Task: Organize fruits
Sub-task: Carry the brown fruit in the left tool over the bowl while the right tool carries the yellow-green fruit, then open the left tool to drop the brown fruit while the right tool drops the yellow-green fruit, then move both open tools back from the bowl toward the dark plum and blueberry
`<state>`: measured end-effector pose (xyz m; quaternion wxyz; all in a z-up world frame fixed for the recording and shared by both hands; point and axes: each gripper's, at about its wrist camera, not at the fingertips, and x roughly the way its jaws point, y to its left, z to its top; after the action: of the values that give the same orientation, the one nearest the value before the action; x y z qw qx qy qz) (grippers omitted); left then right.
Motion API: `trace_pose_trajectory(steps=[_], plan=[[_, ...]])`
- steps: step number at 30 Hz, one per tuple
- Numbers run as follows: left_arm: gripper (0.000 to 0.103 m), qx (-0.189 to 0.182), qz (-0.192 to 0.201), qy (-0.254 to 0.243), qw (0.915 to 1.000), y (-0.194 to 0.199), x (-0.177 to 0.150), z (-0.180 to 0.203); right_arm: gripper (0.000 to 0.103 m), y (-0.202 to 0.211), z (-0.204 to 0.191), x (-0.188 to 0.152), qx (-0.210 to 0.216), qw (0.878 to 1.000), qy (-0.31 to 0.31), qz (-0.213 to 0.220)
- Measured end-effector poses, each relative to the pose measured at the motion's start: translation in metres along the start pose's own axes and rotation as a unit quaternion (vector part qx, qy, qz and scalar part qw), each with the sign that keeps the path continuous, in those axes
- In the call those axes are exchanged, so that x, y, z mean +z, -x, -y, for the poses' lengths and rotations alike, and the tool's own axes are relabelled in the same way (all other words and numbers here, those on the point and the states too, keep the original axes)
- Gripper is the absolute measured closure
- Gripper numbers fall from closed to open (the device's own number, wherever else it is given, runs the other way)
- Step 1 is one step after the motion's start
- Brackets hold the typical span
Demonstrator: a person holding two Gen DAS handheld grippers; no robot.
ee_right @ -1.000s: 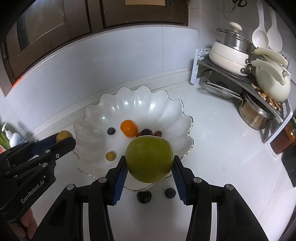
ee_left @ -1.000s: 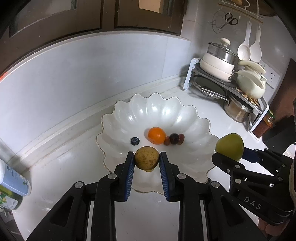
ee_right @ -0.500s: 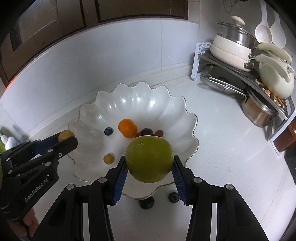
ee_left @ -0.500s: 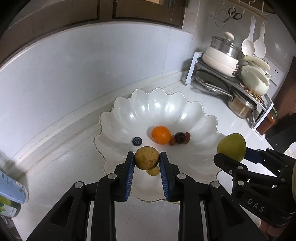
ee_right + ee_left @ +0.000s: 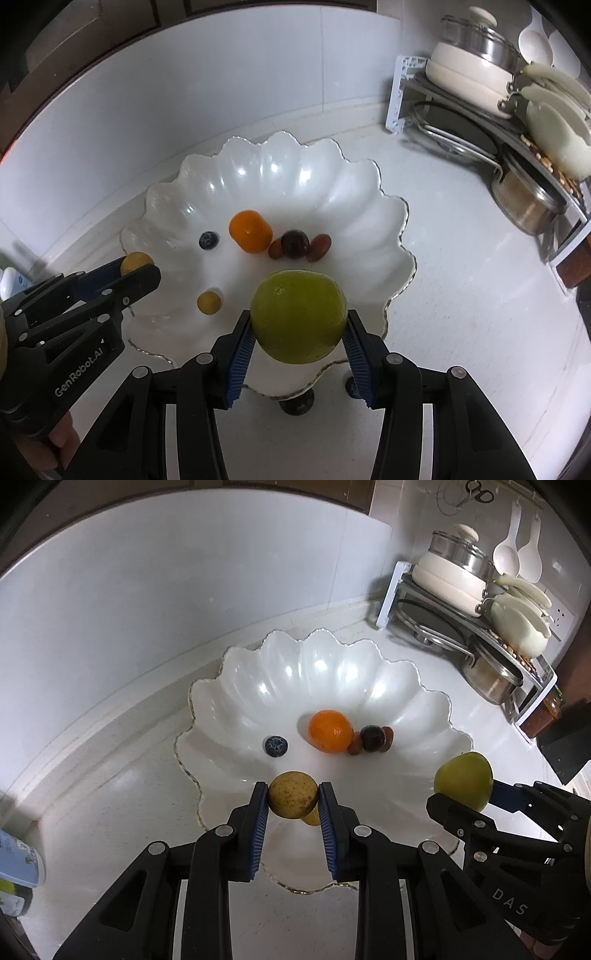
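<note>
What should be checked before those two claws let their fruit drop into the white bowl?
1. Left gripper clamps the speckled yellow fruit: ok.
2. Right gripper clamps the green fruit: ok.
3. Both fruits are over the bowl: ok.
4. Landing spots clear of the orange and blueberry: ok.
5. Small yellow fruit below the left gripper: not ok, may be hit.
6. Drop height is gentle: cannot tell.
</note>
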<state>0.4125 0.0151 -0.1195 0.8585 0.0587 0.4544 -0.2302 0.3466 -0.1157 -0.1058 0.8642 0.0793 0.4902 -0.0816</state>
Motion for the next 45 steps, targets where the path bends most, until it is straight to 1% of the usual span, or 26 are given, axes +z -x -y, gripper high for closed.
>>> trace_pose_trajectory(steps=[6,11,13,14,16,18,19,20,22,25,26,27,29,34,38,45], plan=[[0.075,0.0,-0.013,0.0,0.9999,-0.011,-0.003,0.0,0.054,-0.003,-0.004,0.0,-0.003,1.0,0.014,-0.004],[0.074,0.003,-0.015,0.001,0.9999,-0.013,-0.006,-0.001,0.054,-0.007,-0.005,-0.002,-0.005,1.0,0.016,-0.012],[0.07,0.005,-0.015,0.0,0.9999,-0.013,-0.006,-0.002,0.054,-0.008,-0.005,-0.002,-0.007,1.0,0.014,-0.014],[0.064,0.006,-0.014,0.001,0.9999,-0.013,-0.006,-0.002,0.054,-0.008,-0.005,-0.002,-0.008,1.0,0.013,-0.015],[0.06,0.011,-0.011,0.004,0.9999,-0.011,-0.006,-0.003,0.053,-0.008,-0.005,-0.002,-0.01,1.0,0.011,-0.014],[0.048,0.017,-0.009,0.006,0.9998,-0.009,-0.007,-0.004,0.052,-0.008,-0.005,-0.002,-0.012,1.0,0.011,-0.013],[0.046,0.019,-0.007,0.01,0.9997,-0.008,-0.007,-0.005,0.048,-0.006,-0.005,-0.002,-0.014,1.0,0.012,-0.009],[0.045,0.019,-0.007,0.012,0.9997,-0.007,-0.007,-0.006,0.041,-0.004,-0.005,-0.001,-0.016,1.0,0.013,-0.005],[0.044,0.02,-0.008,0.013,0.9997,-0.007,-0.008,-0.006,0.035,0.001,-0.005,0.0,-0.018,1.0,0.011,0.005],[0.038,0.021,-0.006,0.018,0.9996,-0.004,-0.01,-0.007,0.034,0.006,-0.004,0.002,-0.023,1.0,0.008,0.014],[0.035,0.02,-0.006,0.019,0.9996,-0.002,-0.01,-0.007,0.034,0.007,-0.004,0.002,-0.024,1.0,0.007,0.015],[0.03,0.023,-0.005,0.019,0.9995,-0.001,-0.01,-0.006,0.034,0.008,-0.004,0.002,-0.024,1.0,0.006,0.016],[0.025,0.029,0.001,0.02,0.9994,0.003,-0.011,-0.006,0.034,0.01,-0.003,0.002,-0.025,1.0,0.003,0.016],[0.024,0.034,0.01,0.016,0.9992,0.013,-0.012,-0.003,0.034,0.016,0.0,-0.001,-0.029,0.999,-0.005,0.022],[0.022,0.035,0.015,0.015,0.9992,0.021,-0.013,-0.002,0.034,0.024,0.003,-0.002,-0.031,0.999,-0.008,0.026],[0.022,0.037,0.024,0.014,0.9989,0.035,-0.017,0.005,0.034,0.037,0.008,-0.007,-0.035,0.999,-0.011,0.036]])
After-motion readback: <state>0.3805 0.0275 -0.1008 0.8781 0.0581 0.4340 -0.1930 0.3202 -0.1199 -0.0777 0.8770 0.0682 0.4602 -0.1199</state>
